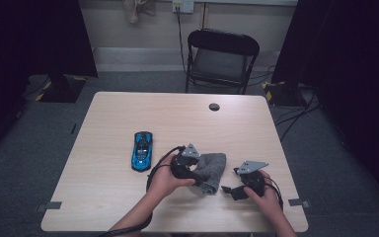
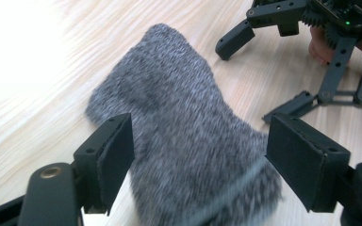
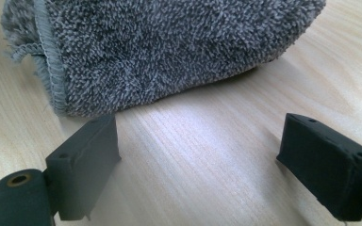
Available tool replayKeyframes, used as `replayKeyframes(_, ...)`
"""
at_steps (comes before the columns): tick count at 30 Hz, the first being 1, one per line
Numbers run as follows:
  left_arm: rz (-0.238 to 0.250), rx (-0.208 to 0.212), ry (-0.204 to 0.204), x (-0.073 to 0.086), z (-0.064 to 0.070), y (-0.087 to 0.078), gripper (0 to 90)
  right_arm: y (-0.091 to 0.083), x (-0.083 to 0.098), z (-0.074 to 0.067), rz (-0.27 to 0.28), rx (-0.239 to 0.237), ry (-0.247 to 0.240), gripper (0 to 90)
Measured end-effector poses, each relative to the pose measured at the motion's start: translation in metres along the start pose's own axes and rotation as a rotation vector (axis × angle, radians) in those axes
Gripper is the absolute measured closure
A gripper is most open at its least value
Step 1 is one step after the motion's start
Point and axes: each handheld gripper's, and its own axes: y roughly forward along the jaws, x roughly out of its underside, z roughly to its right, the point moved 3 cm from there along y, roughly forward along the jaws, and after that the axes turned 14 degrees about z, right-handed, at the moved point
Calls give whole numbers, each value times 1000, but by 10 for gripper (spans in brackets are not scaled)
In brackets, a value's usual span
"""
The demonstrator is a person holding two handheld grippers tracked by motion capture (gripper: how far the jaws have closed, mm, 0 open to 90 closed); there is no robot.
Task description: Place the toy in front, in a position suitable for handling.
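Observation:
A grey fluffy cloth (image 1: 213,167) lies folded on the wooden table (image 1: 177,118), to the right of the middle near the front. My left gripper (image 1: 199,179) hangs over the cloth's near end. In the left gripper view the cloth (image 2: 188,127) runs between the two pads of my left gripper (image 2: 198,150), which stand wide apart and do not press on it. My right gripper (image 1: 231,180) rests just right of the cloth. In the right gripper view my right gripper (image 3: 198,155) is open over bare wood, with the cloth's hemmed edge (image 3: 169,47) just beyond its jaws. The left gripper view also shows my right gripper (image 2: 252,77) open.
A blue toy car (image 1: 142,150) lies left of the cloth, pointing away from the person. A small black round cap (image 1: 214,106) sits in the table's far part. A black folding chair (image 1: 220,59) stands behind the table. Dark curtains hang at both sides.

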Motion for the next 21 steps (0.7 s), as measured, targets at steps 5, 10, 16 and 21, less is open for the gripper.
replayKeyframes(5,14,-13,-9,12,-6,-22,239,0,0,0,-1,1,0,117)
replayKeyframes(10,5,-30,-32,31,-13,-41,248,0,0,-1,-2,43,21,103)
replayKeyframes(16,3,-48,-48,52,-18,-56,248,-2,-5,2,-50,59,50,146)
replayKeyframes(21,-40,-51,-31,75,-17,-64,248,-6,-15,10,-41,98,158,145)
